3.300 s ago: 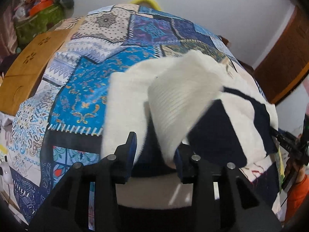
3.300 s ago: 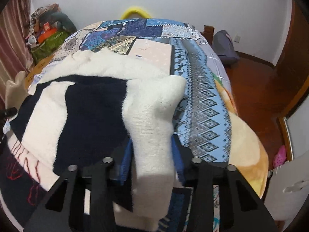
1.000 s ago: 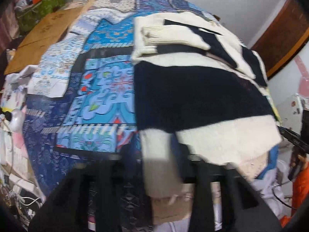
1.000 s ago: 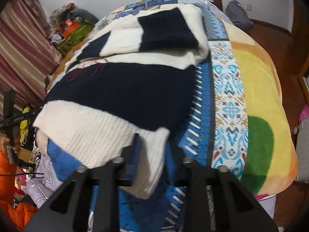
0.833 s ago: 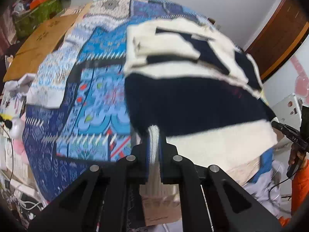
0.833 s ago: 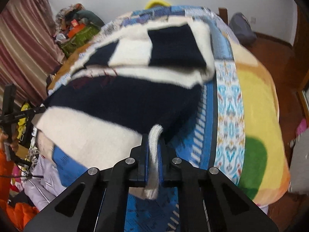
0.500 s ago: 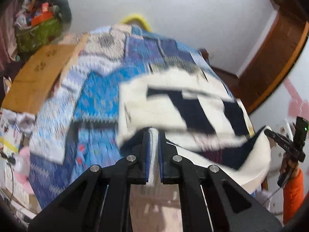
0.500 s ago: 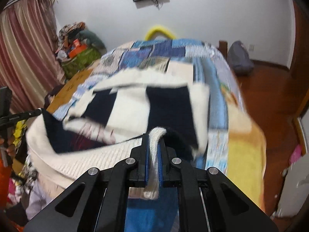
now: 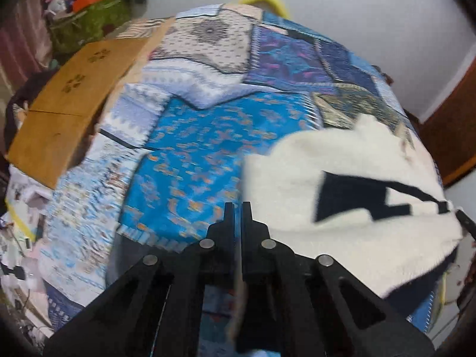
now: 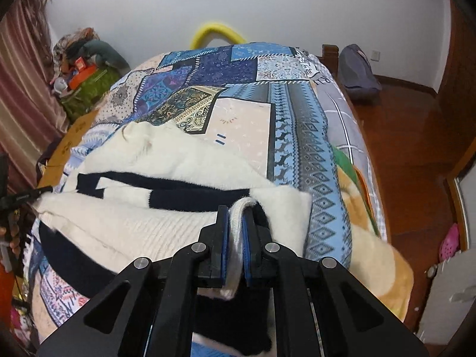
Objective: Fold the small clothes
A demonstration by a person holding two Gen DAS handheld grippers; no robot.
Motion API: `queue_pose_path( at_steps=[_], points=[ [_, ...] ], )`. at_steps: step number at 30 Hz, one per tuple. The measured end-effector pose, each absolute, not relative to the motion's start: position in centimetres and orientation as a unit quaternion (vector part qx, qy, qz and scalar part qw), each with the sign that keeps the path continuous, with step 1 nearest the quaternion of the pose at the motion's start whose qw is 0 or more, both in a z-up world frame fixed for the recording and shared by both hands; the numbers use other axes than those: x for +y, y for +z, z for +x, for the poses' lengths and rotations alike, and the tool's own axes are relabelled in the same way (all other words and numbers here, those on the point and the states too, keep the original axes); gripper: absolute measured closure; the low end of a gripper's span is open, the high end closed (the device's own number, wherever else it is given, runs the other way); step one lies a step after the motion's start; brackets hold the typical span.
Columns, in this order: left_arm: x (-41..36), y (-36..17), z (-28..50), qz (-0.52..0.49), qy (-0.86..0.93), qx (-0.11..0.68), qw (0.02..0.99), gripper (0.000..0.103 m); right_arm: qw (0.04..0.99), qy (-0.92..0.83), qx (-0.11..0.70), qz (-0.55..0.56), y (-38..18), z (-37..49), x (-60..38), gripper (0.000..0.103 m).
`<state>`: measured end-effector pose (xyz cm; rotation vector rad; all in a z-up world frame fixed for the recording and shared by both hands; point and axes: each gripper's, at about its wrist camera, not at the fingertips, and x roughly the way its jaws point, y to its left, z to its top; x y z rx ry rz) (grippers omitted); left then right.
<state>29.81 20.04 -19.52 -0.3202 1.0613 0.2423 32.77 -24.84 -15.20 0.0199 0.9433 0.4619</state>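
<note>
A cream sweater [image 10: 178,160] with navy blocks lies on the patchwork quilt [image 10: 297,119]. Its lower part is lifted and doubled over toward the far end. My right gripper [image 10: 235,211] is shut on the ribbed cream hem, which sticks up between its blue pads at the sweater's right corner. In the left wrist view the sweater [image 9: 342,160] spreads to the right of my left gripper [image 9: 238,208]. That gripper is shut, with a thin pale strip of the hem showing blurred between its fingers. The quilt [image 9: 208,136] lies below and ahead of it.
A brown cardboard sheet [image 9: 74,95] lies on the bed's left side, with a green bag of clutter [image 9: 95,15] beyond it. A yellow curved thing [image 10: 214,32] stands at the bed's head. On the wooden floor at the right sits a grey bag [image 10: 357,71].
Both grippers shut on the sweater's near hem, then lifted it and carried it forward over the garment. The navy lower band that lay flat is now folded toward the far end.
</note>
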Motion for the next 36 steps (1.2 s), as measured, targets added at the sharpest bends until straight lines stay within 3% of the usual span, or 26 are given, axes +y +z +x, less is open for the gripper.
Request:
queue_pose_path(
  at_steps=[3,8,12,16,25,32,33,34,36],
  points=[
    [21.6,-18.8,29.7,-0.161,0.120,0.498,0.843,0.101,0.863,0.228,0.449,0.028,-14.2,33.0,-25.8,0.089],
    [22.8,-16.4,28.4,-0.126,0.139,0.484,0.855,0.099,0.883,0.198,0.422,0.053,-11.3,33.0,-28.4,0.065],
    [22.6,-15.5,26.8,-0.102,0.132,0.481,0.861,0.082,0.893,0.188,0.409,0.007,-10.3,31.3,-28.7,0.062],
    [20.7,-16.0,26.0,-0.066,0.110,0.489,0.863,0.068,0.892,0.199,0.403,-0.038,-10.7,29.5,-28.0,0.050],
    [16.4,-18.5,29.2,-0.039,0.055,0.511,0.857,0.063,0.879,0.222,0.417,-0.067,-13.2,30.8,-25.3,0.050],
    [16.8,-21.5,33.1,-0.079,0.062,0.519,0.849,0.060,0.861,0.229,0.451,-0.052,-16.3,35.2,-22.3,0.050],
    [16.7,-21.6,33.5,-0.082,0.060,0.515,0.851,0.062,0.861,0.229,0.452,-0.053,-16.6,35.7,-22.0,0.050],
    [16.5,-21.6,33.7,-0.081,0.057,0.511,0.854,0.071,0.861,0.229,0.451,-0.052,-16.8,35.8,-21.9,0.056],
    [15.8,-21.4,33.9,-0.068,0.048,0.506,0.859,0.090,0.863,0.227,0.450,-0.041,-17.0,36.1,-21.8,0.075]
  ],
)
